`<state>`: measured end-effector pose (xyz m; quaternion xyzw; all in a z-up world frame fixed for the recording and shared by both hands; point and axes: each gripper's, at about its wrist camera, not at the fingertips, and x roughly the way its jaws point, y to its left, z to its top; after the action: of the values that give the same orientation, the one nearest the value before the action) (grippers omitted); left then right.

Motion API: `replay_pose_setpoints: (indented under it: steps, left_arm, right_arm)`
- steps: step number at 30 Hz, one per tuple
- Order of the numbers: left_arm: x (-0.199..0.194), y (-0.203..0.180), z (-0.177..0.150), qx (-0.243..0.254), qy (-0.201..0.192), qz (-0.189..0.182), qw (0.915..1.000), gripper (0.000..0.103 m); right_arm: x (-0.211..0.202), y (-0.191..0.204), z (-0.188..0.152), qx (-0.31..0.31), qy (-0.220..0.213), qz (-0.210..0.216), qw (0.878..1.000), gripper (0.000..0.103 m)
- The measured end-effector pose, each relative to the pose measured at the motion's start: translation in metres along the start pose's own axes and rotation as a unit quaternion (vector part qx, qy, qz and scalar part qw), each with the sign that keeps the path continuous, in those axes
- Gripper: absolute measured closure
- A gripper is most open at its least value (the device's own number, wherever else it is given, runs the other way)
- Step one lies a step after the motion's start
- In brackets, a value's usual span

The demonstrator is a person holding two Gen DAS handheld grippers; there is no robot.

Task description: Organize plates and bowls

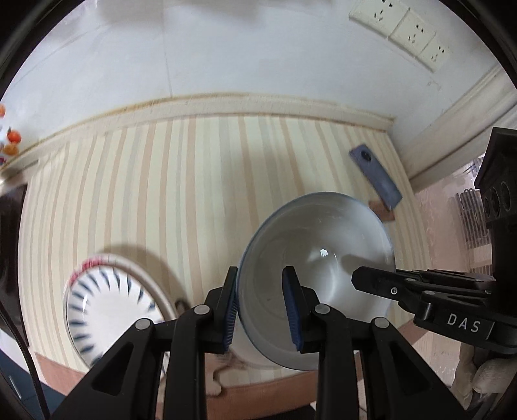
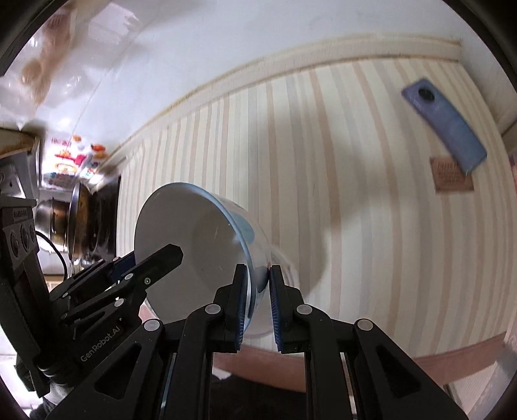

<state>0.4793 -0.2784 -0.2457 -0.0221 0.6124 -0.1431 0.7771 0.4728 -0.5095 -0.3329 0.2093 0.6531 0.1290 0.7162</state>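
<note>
A home dining corner is showing: a striped cloth (image 1: pixel 194 194) is covering the tabletop, wall sockets (image 1: pixel 404 29) are sitting above it, and a metal pot (image 2: pixel 64 219) is standing past its left edge.

"DAS" in white on right gripper (image 1: pixel 374 281) body; "GenRobot.AI" in white on left gripper (image 2: pixel 145 258) arm. Print on brown card (image 2: pixel 452 176) too blurred to read.

Left gripper (image 1: pixel 262 310) clamping white bowl (image 1: pixel 318 255), patterned bowl (image 1: pixel 110 310) beside
</note>
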Motion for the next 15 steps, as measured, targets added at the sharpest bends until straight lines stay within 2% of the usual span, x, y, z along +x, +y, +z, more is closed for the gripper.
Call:
replay_pose_setpoints:
  steps: [6, 15]
  left_arm:
    - [0.016, 0.010, -0.032, -0.008, 0.025, 0.004, 0.9996, 0.079]
    - [0.046, 0.015, -0.040, -0.009, 0.052, 0.020, 0.9984, 0.079]
  right_arm:
    - [0.026, -0.002, -0.027, -0.001, 0.026, -0.010, 1.000, 0.088]
    - [0.060, -0.005, -0.038, 0.000, 0.048, -0.032, 0.998, 0.088]
